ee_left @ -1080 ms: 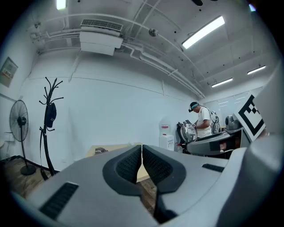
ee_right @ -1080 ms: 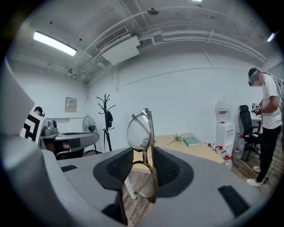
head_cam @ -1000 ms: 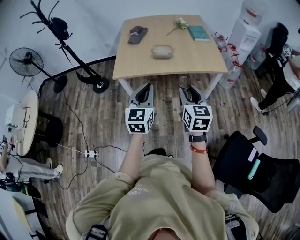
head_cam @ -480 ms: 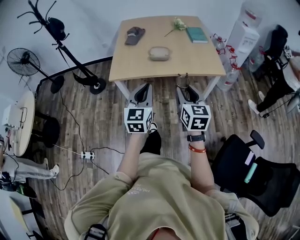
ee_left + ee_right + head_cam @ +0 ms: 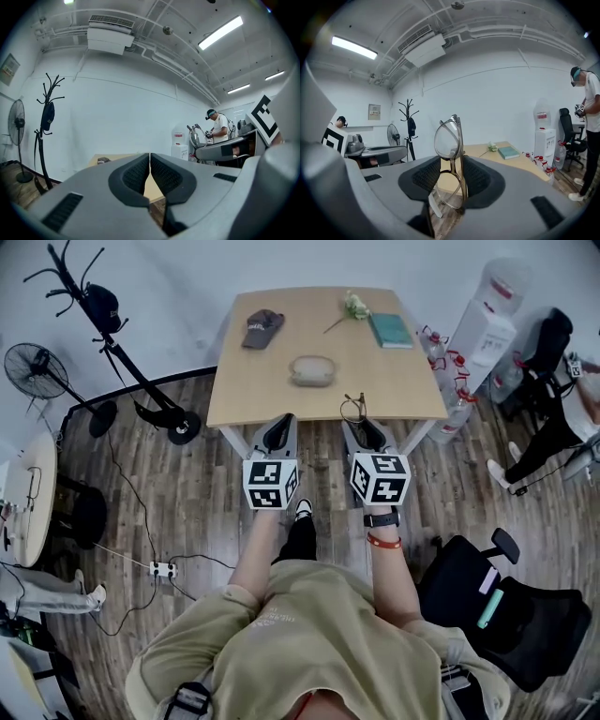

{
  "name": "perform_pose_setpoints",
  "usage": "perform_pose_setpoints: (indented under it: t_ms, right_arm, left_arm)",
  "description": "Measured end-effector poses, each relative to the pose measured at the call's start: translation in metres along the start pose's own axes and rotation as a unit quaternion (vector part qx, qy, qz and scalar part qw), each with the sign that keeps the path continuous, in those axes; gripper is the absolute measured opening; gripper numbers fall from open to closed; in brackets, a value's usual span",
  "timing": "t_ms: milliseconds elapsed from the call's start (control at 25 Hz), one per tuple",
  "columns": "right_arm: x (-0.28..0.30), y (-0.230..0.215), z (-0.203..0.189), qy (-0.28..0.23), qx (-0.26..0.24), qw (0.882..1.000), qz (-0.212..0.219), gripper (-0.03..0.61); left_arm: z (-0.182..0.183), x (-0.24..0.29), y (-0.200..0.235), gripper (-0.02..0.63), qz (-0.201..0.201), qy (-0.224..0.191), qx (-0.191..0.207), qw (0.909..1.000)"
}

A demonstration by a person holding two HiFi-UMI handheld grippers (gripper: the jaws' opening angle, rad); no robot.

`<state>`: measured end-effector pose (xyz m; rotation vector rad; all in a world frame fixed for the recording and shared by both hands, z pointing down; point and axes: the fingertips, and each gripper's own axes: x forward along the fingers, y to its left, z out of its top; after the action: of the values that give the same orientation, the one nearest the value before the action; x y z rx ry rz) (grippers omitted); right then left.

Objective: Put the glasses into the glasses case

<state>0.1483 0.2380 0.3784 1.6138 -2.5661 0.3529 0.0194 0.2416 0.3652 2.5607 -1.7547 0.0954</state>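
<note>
My right gripper (image 5: pixel 452 176) pinches the glasses (image 5: pixel 449 136) by the frame, lenses clear, for the glasses case (image 5: pixel 312 370) mid-table (image 5: pixel 412 395). Left gripper (image 5: pixel 149 171) is pressed together, empty, probably spare for the lid.

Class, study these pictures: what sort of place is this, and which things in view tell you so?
Most likely an office or workroom: a black swivel office chair, a water dispenser, and a plain wooden table, with strip lights overhead.
</note>
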Motion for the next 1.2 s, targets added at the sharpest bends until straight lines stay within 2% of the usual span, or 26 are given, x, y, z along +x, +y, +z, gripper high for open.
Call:
perform_pose_setpoints:
  t_ms: [560, 840, 1200]
  right_arm:
    - [0.187, -0.022, 0.057, 0.021, 0.007, 1.0, 0.012, 0.167]
    - [0.269, -0.034, 0.065, 0.046, 0.009, 0.999, 0.018, 0.17]
    - [0.35, -0.05, 0.054, 0.074, 0.017, 0.997, 0.017, 0.17]
  left_arm:
    - [0.028, 0.149, 0.12, 0.029, 0.005, 0.005, -0.02, 0.9998]
    - [0.021, 0.214, 0.178, 0.031, 0.012, 0.017, -0.041, 0.9989]
    - [0.001, 0.285, 0.215, 0.03, -0.003, 0.041, -0.044, 0.9982]
